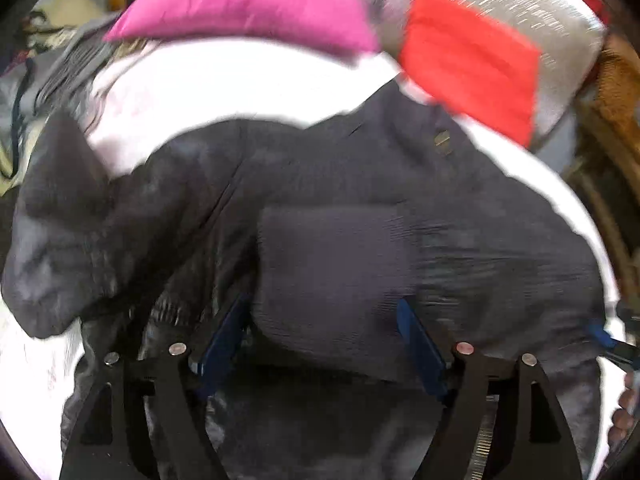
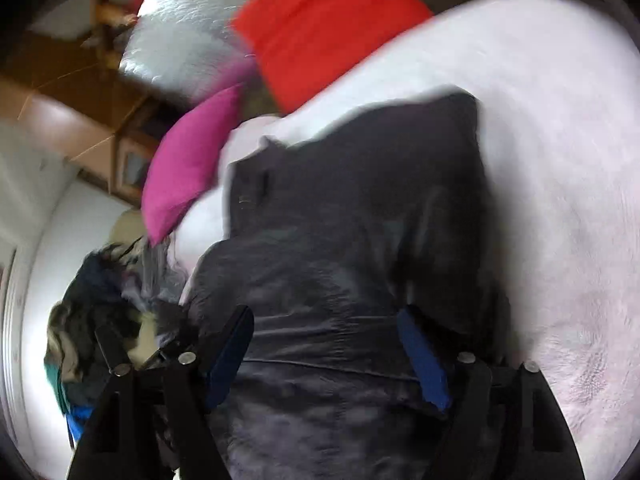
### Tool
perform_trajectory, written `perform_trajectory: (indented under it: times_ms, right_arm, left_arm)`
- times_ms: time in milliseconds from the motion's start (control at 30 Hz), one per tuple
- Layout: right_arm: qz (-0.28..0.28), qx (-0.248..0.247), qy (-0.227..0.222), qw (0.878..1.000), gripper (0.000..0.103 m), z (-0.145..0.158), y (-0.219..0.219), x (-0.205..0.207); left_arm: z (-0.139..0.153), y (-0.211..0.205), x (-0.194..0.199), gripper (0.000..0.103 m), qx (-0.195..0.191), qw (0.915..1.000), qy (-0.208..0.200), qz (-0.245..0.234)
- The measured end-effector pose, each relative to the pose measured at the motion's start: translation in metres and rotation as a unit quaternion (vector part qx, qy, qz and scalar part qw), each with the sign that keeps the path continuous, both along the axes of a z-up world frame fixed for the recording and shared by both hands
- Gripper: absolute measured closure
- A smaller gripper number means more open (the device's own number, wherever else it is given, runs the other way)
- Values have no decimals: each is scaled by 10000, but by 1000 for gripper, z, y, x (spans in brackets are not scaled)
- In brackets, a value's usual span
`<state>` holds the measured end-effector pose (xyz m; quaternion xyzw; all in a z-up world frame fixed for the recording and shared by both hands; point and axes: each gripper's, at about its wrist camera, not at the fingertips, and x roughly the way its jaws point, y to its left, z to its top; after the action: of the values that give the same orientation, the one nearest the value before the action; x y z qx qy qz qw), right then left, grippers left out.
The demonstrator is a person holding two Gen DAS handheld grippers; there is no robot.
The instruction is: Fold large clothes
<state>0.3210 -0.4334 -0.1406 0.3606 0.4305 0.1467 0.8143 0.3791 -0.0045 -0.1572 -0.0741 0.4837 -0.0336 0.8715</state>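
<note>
White bedding (image 1: 224, 80) covers the bed and fills the largest part of both views; both pictures are blurred. On it lies a large dark garment (image 1: 328, 184), a dark grey jacket with a slightly shiny cloth, spread in the middle of the bed. In the left wrist view it reaches from 9 o'clock to 3 o'clock, with a rectangular folded part (image 1: 332, 272) at the centre and a small metal button (image 1: 442, 139) toward 1 o'clock. In the right wrist view the same garment (image 2: 352, 220) runs from the centre down to 6 o'clock.

Behind the jacket, a silver-grey quilted cover (image 1: 500, 4) lies at 1 o'clock. A red cushion (image 1: 472, 64) rests on it and touches the white bedding. A pink cushion (image 1: 248, 4) lies at 12 o'clock in the left view; in the right view it (image 2: 188, 168) is at 10 o'clock. A pile of other clothes (image 2: 100, 300) sits at 8 o'clock in the right view, beside the bed.

Left tool (image 1: 324, 332) stands wide open, its blue pads on either side of the folded part, not pressing it. Right tool (image 2: 326, 344) is also wide open above the jacket cloth and grips nothing. At 4 o'clock in the left view, part of a hand (image 1: 626, 412) shows at the edge.
</note>
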Motion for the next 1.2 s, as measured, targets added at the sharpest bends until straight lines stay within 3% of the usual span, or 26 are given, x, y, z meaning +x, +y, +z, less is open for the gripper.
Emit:
perform_trajectory:
  times_ms: [100,167,233,300,400,467,600,667,800,933,1033,1100,1200]
  right_arm:
    - [-33,-76,23,10000,25,9,0,-6]
    - [72,-90,-437,9990,25,36,4,-7]
    - [-23,-197,-583,9981,24,49,0,-2]
    - [-203,-169,-373,9990,23,42,-9,9]
    - [-378,-245,291,9986,23,1,-21,24]
    - [-456,-296,104,9985,23,6,-19,19]
    - [-543,-582,-441,9958,22,45,-8,-11]
    - [-549,-845,-706,9924,15,63,5,-33]
    - [-343,-1048,-908,9898,6,76,35,-79]
    - [13,-1101,-908,9898,4,70,78,-122]
    - [326,-1169,-827,9892,2,65,104,-140]
    - [426,-1262,-796,9879,2,63,116,-149]
    - [462,-1377,-794,9862,2,62,131,-156]
  left_arm:
    - [-2,5,-1,19,-90,9999,-86,24]
    - [-1,4,-3,19,-29,9999,-130,10]
    - [-3,5,-4,19,-1,9999,-159,9]
    - [-5,4,-3,19,-12,9998,-189,21]
    - [-6,4,-1,17,-26,9998,-190,-8]
    - [-3,2,2,17,-23,9999,-155,-9]
    - [19,11,-11,17,-167,9994,-310,-57]
    - [35,22,-25,17,-341,9980,-523,-41]
    - [65,62,-58,15,-897,9923,-853,75]
    - [77,129,-87,10,-1489,9817,-1046,560]
    - [70,202,-103,9,-1939,9672,-1057,1254]
    - [63,240,-105,9,-1937,9611,-1024,1680]
    - [41,311,-102,9,-1968,9452,-946,2426]
